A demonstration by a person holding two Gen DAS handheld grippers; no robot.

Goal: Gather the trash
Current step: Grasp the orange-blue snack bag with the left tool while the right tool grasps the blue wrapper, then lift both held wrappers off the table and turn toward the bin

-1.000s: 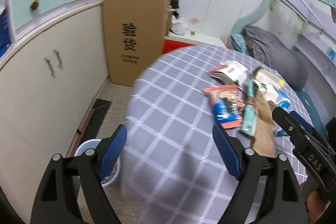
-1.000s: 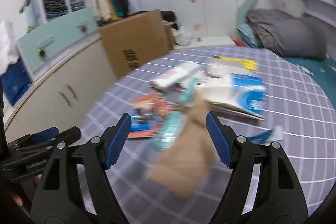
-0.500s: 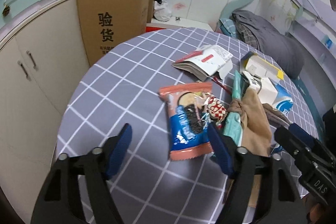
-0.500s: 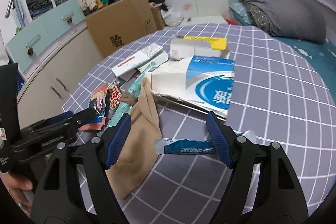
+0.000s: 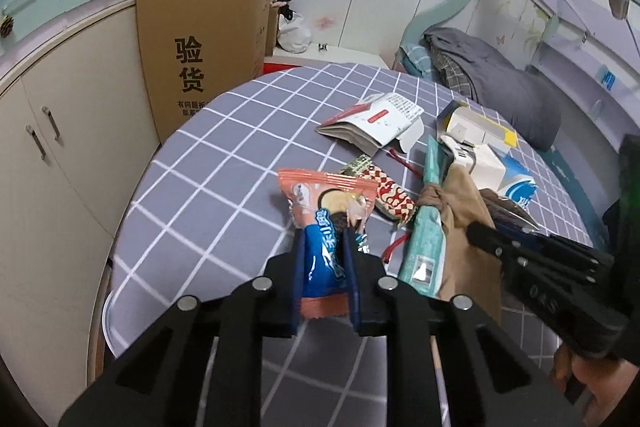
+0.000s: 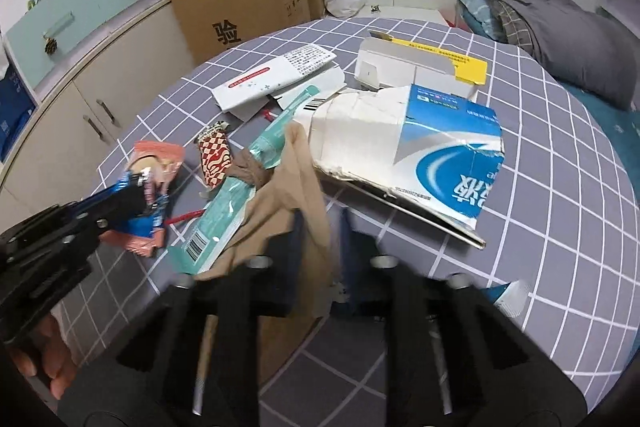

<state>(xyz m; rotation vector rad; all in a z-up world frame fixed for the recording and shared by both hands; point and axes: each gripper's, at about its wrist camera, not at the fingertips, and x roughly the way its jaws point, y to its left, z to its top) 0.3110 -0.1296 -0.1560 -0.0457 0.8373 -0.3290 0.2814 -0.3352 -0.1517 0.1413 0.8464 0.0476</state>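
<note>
Trash lies on a round table with a grey checked cloth [image 5: 224, 163]. My left gripper [image 5: 323, 247] is shut on a pink and blue snack wrapper [image 5: 326, 211]; it also shows in the right wrist view [image 6: 148, 187]. My right gripper [image 6: 318, 227] is shut on a beige stocking [image 6: 296, 195], which also shows in the left wrist view [image 5: 464, 211]. Beside them lie a teal packet [image 6: 228, 215], a red checked wrapper [image 6: 214, 157], a torn blue and white box [image 6: 432, 151], a white and yellow box [image 6: 420, 67] and a white and red carton [image 5: 372, 123].
A large cardboard box [image 5: 200, 47] stands beyond the table by beige cabinets [image 5: 52, 155]. A white bin rim [image 5: 105, 323] shows on the floor at the table's left edge. A bed with a grey blanket [image 5: 500, 87] is at the right. A small blue wrapper [image 6: 504, 297] lies near my right gripper.
Both grippers moved forward and down onto the table and closed: the left on the snack wrapper, the right on the beige stocking. Both were open before.
</note>
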